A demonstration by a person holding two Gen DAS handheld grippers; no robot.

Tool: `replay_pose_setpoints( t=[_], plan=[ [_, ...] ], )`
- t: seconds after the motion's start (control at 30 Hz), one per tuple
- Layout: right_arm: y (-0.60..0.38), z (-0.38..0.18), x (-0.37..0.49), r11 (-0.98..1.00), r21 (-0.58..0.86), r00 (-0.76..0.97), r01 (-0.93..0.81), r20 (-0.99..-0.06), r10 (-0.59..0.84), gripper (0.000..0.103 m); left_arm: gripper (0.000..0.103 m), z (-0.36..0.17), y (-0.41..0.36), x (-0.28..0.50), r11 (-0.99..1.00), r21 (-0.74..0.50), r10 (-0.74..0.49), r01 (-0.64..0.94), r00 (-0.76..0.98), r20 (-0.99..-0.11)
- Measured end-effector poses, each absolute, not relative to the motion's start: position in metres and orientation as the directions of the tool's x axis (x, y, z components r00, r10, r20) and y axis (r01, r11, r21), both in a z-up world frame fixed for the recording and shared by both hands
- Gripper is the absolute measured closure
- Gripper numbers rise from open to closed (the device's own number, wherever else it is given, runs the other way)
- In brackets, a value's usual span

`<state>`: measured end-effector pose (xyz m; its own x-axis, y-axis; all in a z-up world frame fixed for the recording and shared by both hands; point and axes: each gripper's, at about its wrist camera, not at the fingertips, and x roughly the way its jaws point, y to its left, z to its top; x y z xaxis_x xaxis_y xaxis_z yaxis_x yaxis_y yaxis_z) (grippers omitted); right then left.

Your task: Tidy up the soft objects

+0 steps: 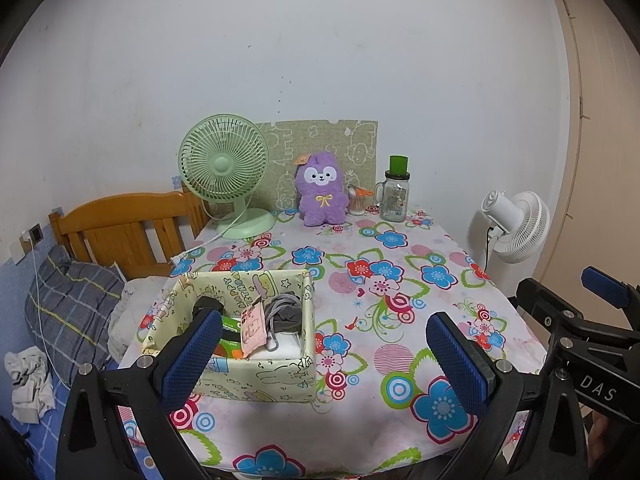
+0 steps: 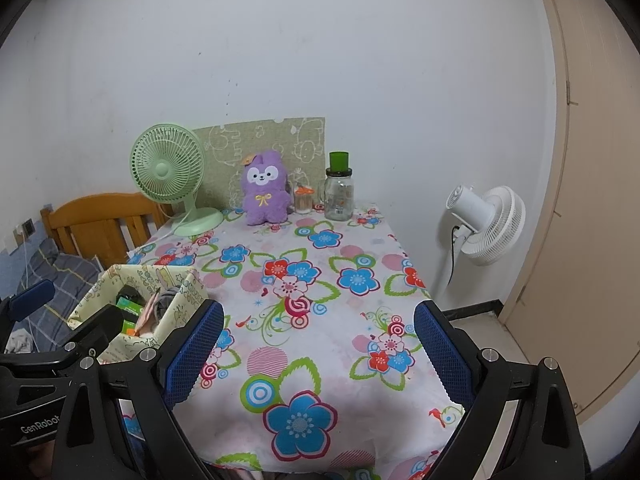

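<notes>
A purple plush bunny (image 1: 322, 188) (image 2: 265, 188) sits upright at the far edge of the flowered table (image 1: 400, 304) (image 2: 328, 292), against a green board. A pale yellow fabric box (image 1: 256, 376) (image 2: 120, 280) stands near the table's front left; it holds a grey drawstring pouch (image 1: 284, 312), a pink card (image 1: 252, 330) and green packets (image 2: 130, 306). My left gripper (image 1: 326, 354) hangs open over the front edge, its left finger in front of the box. My right gripper (image 2: 318, 354) is open too, empty, to the right of the box.
At the back stand a green desk fan (image 1: 224, 172) (image 2: 168, 176), a glass jar with a green cup on top (image 1: 396, 192) (image 2: 339, 192) and a small toothpick jar (image 1: 357, 202) (image 2: 303, 202). A white floor fan (image 1: 516, 226) (image 2: 486, 224) is right of the table, a bed (image 1: 72, 304) left.
</notes>
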<state>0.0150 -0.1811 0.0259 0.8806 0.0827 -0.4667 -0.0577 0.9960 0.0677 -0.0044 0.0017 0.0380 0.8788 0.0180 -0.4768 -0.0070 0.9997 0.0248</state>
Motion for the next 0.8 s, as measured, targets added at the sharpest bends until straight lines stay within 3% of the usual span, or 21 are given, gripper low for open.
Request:
replay_pose_setpoints(
  t=[0.8],
  plan=[
    [-0.1810,0.0262,0.0146,0.996,0.071,0.880,-0.060,-0.468,0.086,0.006,0.000,0.0374,0.0044,-0.0046,1.000,0.024,0.021,-0.010,0.877,-0.480]
  ],
)
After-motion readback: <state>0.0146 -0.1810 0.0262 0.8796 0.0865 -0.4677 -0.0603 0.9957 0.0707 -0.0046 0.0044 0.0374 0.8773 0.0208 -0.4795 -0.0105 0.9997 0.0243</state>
